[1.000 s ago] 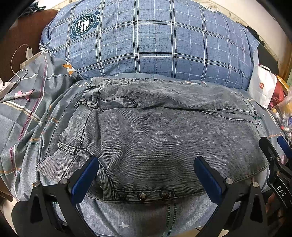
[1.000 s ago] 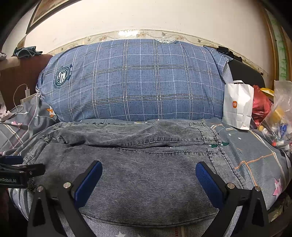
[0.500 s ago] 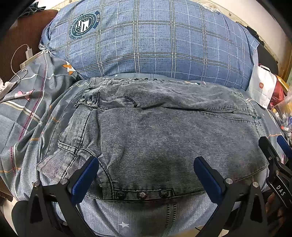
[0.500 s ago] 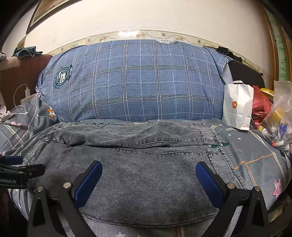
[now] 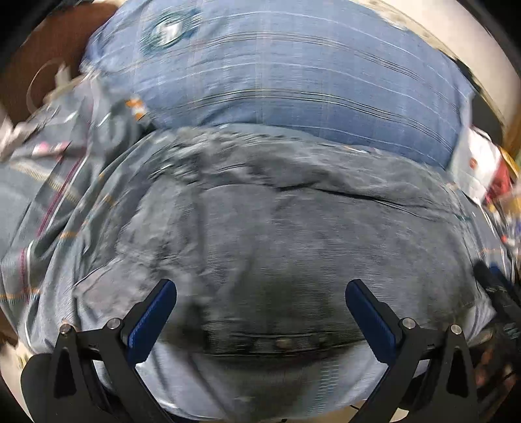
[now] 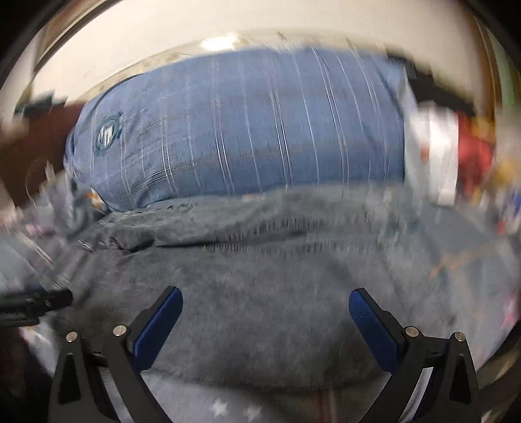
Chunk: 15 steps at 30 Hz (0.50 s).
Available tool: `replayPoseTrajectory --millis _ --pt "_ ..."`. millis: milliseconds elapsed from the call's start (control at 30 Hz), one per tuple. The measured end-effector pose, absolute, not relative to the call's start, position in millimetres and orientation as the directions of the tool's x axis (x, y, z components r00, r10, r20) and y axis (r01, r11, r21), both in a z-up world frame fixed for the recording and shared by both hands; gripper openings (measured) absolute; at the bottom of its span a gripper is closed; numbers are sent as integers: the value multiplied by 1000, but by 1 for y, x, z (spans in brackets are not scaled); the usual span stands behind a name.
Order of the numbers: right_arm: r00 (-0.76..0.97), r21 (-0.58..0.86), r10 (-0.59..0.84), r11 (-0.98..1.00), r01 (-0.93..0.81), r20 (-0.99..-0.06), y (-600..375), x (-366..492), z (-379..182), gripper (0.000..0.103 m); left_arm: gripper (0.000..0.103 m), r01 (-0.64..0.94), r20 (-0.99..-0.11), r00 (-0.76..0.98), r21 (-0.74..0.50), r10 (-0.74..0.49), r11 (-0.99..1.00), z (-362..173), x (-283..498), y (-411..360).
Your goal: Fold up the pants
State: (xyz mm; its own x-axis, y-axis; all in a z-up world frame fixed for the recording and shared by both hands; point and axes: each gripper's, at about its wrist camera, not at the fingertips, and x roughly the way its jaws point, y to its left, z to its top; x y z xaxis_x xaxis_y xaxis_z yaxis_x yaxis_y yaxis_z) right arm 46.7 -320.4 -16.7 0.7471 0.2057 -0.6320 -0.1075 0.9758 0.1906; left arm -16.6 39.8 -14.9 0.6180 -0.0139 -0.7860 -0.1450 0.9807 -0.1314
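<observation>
A large blue plaid pillow [image 6: 241, 130] with a round emblem [image 6: 107, 133] was seen against the white wall [image 6: 228, 26]. A white paper bag [image 6: 436, 156] and a red bag [image 6: 472, 153] were placed beside it, on patterned grey bedding [image 5: 49, 195].

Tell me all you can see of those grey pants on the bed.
The pants look like washed grey denim, lying folded on the patterned bedsheet, just before the blue plaid pillow. A row of dark studs lines the near edge. Both views are blurred. The left gripper and right gripper hang open, holding nothing.
</observation>
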Motion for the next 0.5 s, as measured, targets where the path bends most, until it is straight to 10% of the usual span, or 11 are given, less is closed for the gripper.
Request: replayPoseTrajectory --millis 267,500 --pt "557 503 286 816 284 -780 -473 39 -44 103 103 -425 -839 543 -298 -23 855 -49 -26 148" --pt "519 631 392 635 445 -760 -531 47 -80 99 103 -349 -843 535 -281 -56 894 -54 -23 137"
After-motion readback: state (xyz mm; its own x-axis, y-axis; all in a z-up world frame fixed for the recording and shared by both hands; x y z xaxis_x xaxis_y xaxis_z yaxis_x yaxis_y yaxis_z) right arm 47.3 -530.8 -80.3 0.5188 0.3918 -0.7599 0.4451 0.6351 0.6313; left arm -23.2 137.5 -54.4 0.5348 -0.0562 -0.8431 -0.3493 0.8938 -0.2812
